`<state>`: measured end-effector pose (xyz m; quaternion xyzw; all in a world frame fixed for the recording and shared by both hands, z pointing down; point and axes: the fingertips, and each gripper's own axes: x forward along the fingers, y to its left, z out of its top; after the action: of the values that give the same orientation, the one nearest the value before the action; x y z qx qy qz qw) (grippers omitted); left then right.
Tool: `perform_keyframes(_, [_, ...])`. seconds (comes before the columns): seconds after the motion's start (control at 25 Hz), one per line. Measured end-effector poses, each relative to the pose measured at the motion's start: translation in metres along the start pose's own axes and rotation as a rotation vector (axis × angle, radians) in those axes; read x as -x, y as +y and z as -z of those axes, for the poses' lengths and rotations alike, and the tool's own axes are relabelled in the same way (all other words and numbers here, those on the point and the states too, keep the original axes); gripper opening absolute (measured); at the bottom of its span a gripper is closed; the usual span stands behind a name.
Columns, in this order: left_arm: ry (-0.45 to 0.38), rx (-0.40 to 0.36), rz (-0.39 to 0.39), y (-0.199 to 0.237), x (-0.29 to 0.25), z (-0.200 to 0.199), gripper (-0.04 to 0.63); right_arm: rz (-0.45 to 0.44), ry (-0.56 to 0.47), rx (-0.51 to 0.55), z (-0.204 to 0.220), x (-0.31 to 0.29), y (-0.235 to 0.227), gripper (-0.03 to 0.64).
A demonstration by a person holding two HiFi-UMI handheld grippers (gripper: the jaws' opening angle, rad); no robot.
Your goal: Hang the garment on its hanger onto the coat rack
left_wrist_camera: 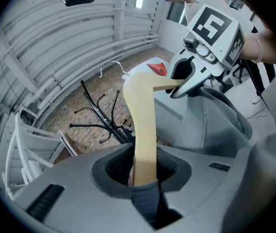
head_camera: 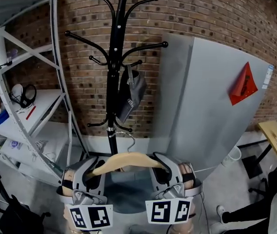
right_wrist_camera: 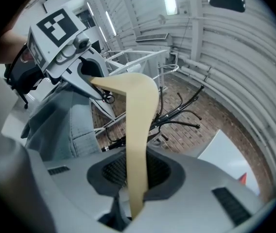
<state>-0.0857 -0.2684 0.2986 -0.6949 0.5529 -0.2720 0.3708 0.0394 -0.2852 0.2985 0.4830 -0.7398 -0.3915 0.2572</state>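
A pale wooden hanger (head_camera: 124, 161) with a metal hook (head_camera: 128, 139) is held level low in the head view, a blue-grey garment (head_camera: 124, 191) draped under it. My left gripper (head_camera: 87, 172) is shut on the hanger's left arm and my right gripper (head_camera: 170, 169) on its right arm. In the left gripper view the hanger (left_wrist_camera: 143, 130) runs up from my left gripper (left_wrist_camera: 145, 178), with garment cloth caught at the jaws. In the right gripper view the hanger (right_wrist_camera: 137, 125) sits in my right gripper (right_wrist_camera: 135, 178). The black coat rack (head_camera: 114, 82) stands just beyond the hook.
A grey bag (head_camera: 131, 94) hangs from a lower prong of the rack. White metal shelving (head_camera: 26, 106) with small items stands at the left. A grey panel (head_camera: 211, 106) bearing a red triangle (head_camera: 243, 84) leans on the brick wall at the right.
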Motion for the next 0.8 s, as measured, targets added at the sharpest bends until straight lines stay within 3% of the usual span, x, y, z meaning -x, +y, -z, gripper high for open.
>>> perform_keyframes(0.32, [0.027, 0.035, -0.115, 0.018, -0.044, 0.01, 0.087, 0.034, -0.042, 0.009, 0.008, -0.05, -0.018, 0.077])
perform_keyframes(0.8, [0.018, 0.011, -0.147, 0.054, -0.121, 0.042, 0.087, 0.077, -0.057, 0.013, 0.01, -0.138, -0.034, 0.077])
